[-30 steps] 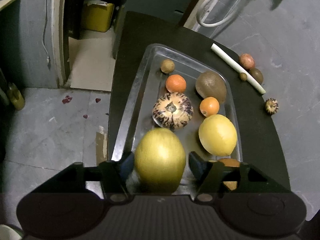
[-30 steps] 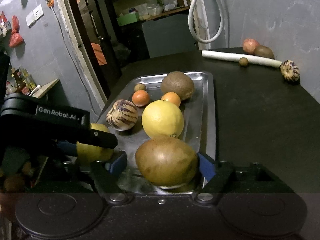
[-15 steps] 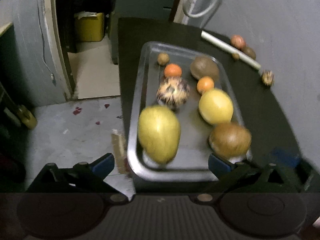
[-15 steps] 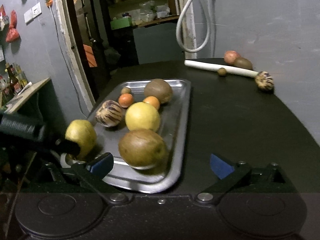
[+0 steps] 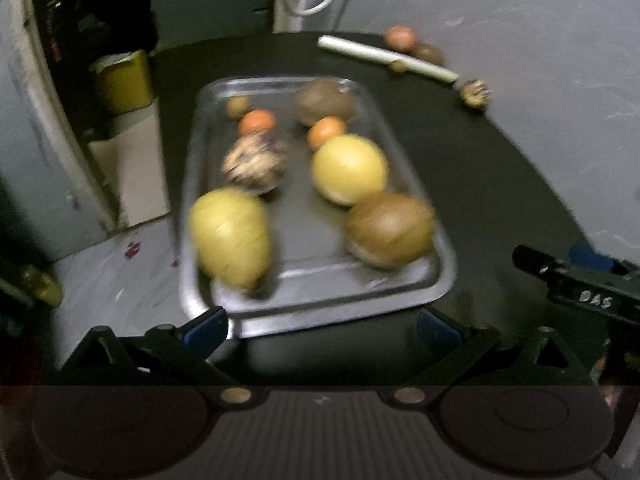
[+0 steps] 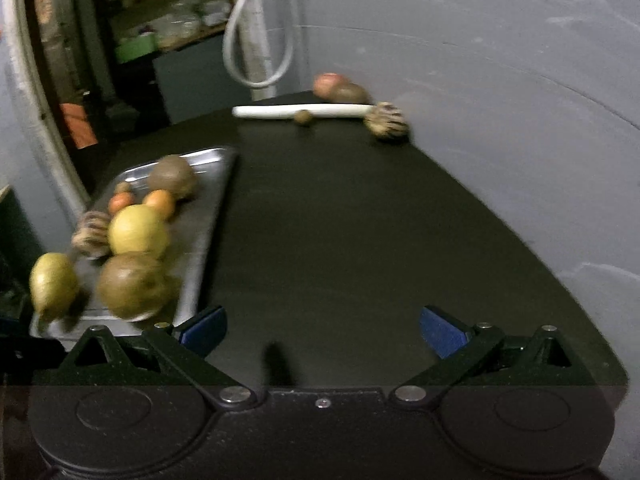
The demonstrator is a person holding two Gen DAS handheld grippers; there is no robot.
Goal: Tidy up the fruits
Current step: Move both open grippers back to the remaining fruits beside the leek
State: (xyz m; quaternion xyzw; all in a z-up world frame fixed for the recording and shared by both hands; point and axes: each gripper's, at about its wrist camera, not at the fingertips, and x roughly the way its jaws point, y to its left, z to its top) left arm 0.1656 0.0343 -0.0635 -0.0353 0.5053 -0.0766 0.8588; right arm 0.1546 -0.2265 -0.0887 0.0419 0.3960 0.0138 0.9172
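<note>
Most of the fruit is already in the metal tray [image 5: 404, 152] on the dark desk [image 6: 360, 240]. At the near end of the tray sit a yellow-green fruit [image 5: 230, 236] and a brown fruit [image 5: 390, 229]. Behind the brown one is a round yellow fruit [image 5: 349, 170]. Behind the yellow-green one is a striped fruit [image 5: 254, 162]. Farther back in the tray are two small orange fruits [image 5: 258, 121], a big dull brown fruit [image 5: 324, 102] and a tiny brown one [image 5: 237, 106].

Some fruit is not in the tray yet. Well apart from the tray, by the far edge of the desk, lies a white stick [image 6: 300, 111]. A small striped fruit [image 6: 387, 122] sits at its end. A tiny brown ball [image 6: 303, 117] touches the stick. A reddish fruit [image 6: 329, 84] and a brownish fruit [image 6: 350, 94] sit just behind it. So I think the job is more than half done, with those four left to bring over.

The left gripper [image 5: 320, 326] hangs just in front of the near end of the tray. Its blue-tipped fingers [image 5: 204, 328] are spread wide and hold nothing. One tip looks very close to the tray's near corner, but the picture is too blurry to say if it touches.

The right gripper [image 6: 322, 328] is over the bare desk, beside the tray. Its fingers [image 6: 442, 334] are spread wide too, and they hold nothing and touch nothing.
</note>
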